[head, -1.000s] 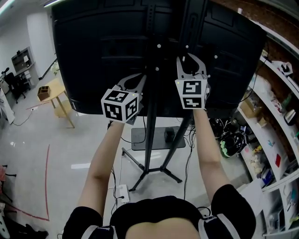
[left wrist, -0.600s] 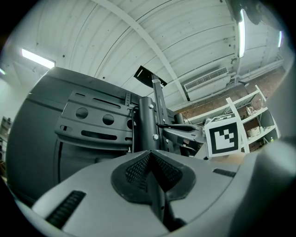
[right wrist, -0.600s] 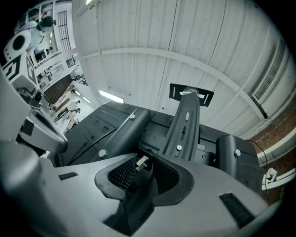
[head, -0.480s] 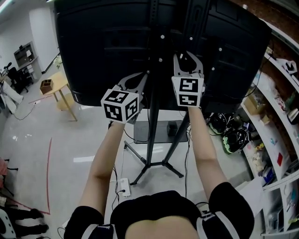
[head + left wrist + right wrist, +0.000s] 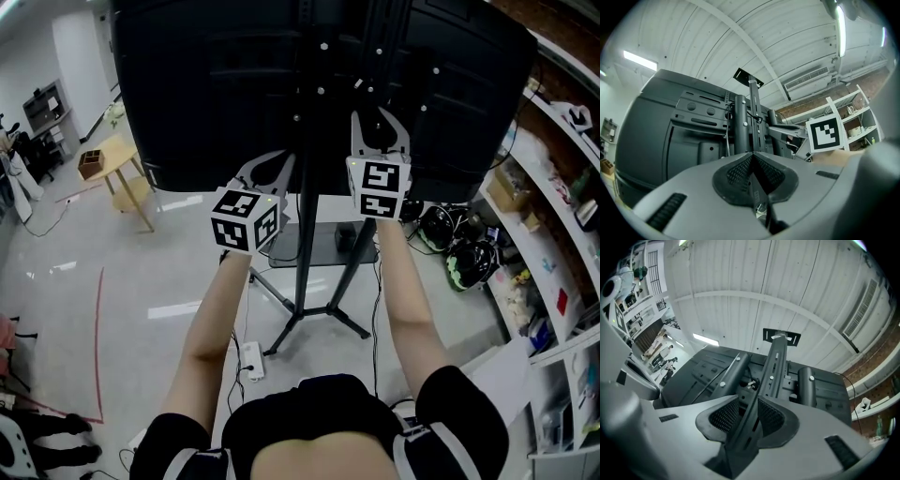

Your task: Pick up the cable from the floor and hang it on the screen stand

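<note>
The black back of the screen (image 5: 216, 84) fills the upper part of the head view, carried by its stand post (image 5: 305, 141). A thin black cable (image 5: 719, 380) runs down a post to a small plug (image 5: 751, 383) resting against the mount. My right gripper (image 5: 375, 114) (image 5: 747, 399) straddles a slanted black bar of the stand (image 5: 774, 352). Its jaws stand apart and have just been opening a little. My left gripper (image 5: 284, 157) (image 5: 753, 153) is shut just left of the post, with nothing seen between its tips. The right gripper's marker cube (image 5: 826, 133) shows beside it.
A power strip (image 5: 251, 356) and loose cables (image 5: 377, 309) lie on the floor by the stand's feet (image 5: 328, 323). A dark base plate (image 5: 314, 246) sits under the screen. Shelves (image 5: 553, 272) and dark bags (image 5: 469, 264) stand at the right, a wooden table (image 5: 117, 164) at the left.
Both grippers have sunk a little against the back of the screen. The right one has rolled slightly. The left jaws stay shut.
</note>
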{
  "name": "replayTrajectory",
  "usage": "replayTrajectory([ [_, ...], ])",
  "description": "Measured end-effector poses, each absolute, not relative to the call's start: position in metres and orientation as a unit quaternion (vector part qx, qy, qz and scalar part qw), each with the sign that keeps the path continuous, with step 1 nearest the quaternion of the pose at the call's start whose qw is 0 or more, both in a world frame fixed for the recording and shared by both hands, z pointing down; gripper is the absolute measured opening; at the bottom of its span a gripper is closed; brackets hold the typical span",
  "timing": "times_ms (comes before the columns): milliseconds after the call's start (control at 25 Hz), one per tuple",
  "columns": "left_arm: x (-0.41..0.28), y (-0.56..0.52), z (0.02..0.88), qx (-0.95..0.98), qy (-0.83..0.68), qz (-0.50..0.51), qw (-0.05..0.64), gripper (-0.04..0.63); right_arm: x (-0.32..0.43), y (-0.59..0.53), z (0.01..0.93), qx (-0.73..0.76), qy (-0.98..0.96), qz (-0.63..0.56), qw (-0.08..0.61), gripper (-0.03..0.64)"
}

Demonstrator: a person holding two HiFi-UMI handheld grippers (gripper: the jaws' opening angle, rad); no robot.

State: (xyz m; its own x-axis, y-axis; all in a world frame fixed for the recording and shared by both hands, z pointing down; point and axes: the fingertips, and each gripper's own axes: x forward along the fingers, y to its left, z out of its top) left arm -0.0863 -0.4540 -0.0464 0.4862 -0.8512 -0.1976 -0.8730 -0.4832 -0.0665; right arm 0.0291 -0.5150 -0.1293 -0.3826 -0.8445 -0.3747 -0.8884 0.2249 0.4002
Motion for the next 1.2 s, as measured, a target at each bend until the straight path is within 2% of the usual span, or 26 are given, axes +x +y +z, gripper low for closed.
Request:
replayTrajectory([
  [160,-0.083,-0.412,-0.012,-0.862,0.498,0.067,0.066,0.008,0.034,-0.475,-0.079,-0.547,0.801,0.239,0.030,0.126],
  [400,-0.063,-0.334,0.050,-0.873,0.484,0.046,0.031,0.006,0.030,-0.381,0.032,-0.492,0.867,0.067,0.034,0.123],
  [640,-0.020,-0.259,0.126,-0.892,0.452,0.018,-0.023,0.006,0.038,-0.277,0.125,-0.483,0.875,-0.023,0.011,0.045],
  [1200,0.054,-0.111,0.224,-0.865,0.495,0.008,-0.080,0.006,0.113,-0.112,0.216,-0.502,0.856,-0.122,-0.002,0.025],
])
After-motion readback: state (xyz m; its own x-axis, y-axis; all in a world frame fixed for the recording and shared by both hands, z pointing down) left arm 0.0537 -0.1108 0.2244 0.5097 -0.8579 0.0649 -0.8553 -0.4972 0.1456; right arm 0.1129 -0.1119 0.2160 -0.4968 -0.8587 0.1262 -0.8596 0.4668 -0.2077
